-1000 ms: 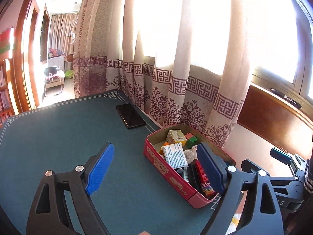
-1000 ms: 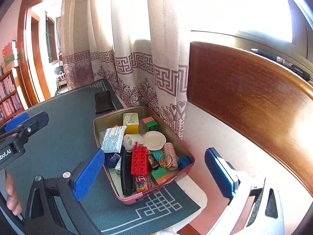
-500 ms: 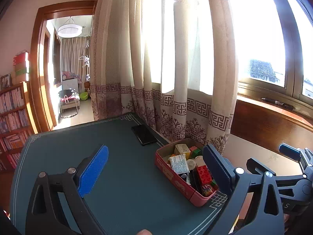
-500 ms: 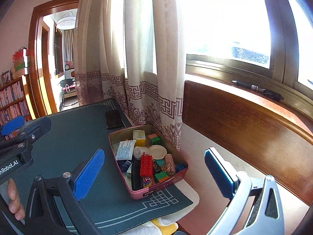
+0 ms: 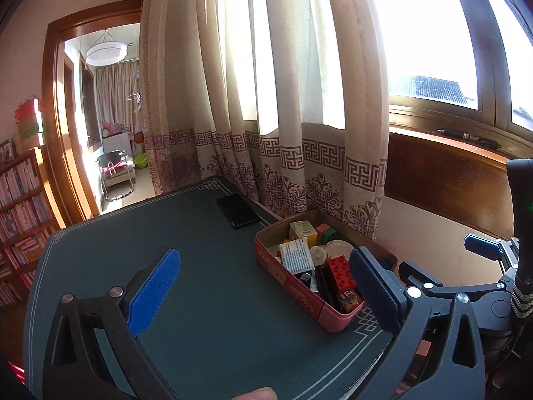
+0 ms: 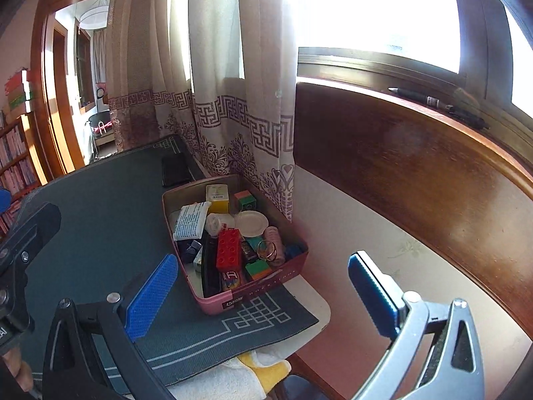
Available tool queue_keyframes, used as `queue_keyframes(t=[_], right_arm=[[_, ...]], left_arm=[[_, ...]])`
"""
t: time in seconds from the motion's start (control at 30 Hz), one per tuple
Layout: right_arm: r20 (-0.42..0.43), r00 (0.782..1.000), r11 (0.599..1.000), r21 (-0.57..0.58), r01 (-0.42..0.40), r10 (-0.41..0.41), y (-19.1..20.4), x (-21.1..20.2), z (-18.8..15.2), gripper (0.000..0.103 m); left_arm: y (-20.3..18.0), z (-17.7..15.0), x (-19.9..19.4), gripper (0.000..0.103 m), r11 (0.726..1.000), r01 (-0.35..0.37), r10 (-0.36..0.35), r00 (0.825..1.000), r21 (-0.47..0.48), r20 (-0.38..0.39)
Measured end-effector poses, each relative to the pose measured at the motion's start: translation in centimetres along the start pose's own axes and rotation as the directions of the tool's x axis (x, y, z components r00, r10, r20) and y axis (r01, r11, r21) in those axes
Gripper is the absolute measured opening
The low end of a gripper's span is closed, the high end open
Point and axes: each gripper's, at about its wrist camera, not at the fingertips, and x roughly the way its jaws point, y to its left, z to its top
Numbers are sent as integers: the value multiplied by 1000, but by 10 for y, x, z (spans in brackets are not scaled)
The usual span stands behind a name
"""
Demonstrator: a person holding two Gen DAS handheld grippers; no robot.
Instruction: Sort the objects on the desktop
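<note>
A pink tin box sits at the right corner of the dark green table mat. It is full of small things: a red toy brick, a white packet, a yellow carton, green blocks, a white lid, a pink roll. My left gripper stands wide open above the mat, left of the box, with nothing between its blue pads. My right gripper is open too, hovering in front of the box's near end, empty.
A black phone lies on the mat beyond the box, near the patterned curtain. A wooden sill with a pen runs along the right. A white-yellow cloth hangs off the table's near corner. Bookshelves stand far left.
Both grippers have pulled back and up from the box, so it looks smaller and farther. The left view tilted up to show more window. Both stay empty.
</note>
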Motion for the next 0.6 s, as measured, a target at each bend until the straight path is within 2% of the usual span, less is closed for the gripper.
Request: queue_keyframes(t=[0.33, 0.6], right_arm=[[-53, 998, 1000, -16, 27, -28, -3, 15, -5, 103], [-80, 997, 1000, 2, 16, -16, -7, 21, -7, 103]], left_arm=[[-11, -8, 15, 103, 999, 8, -6, 998, 37, -60], [-16, -11, 18, 103, 998, 27, -23, 997, 51, -74]])
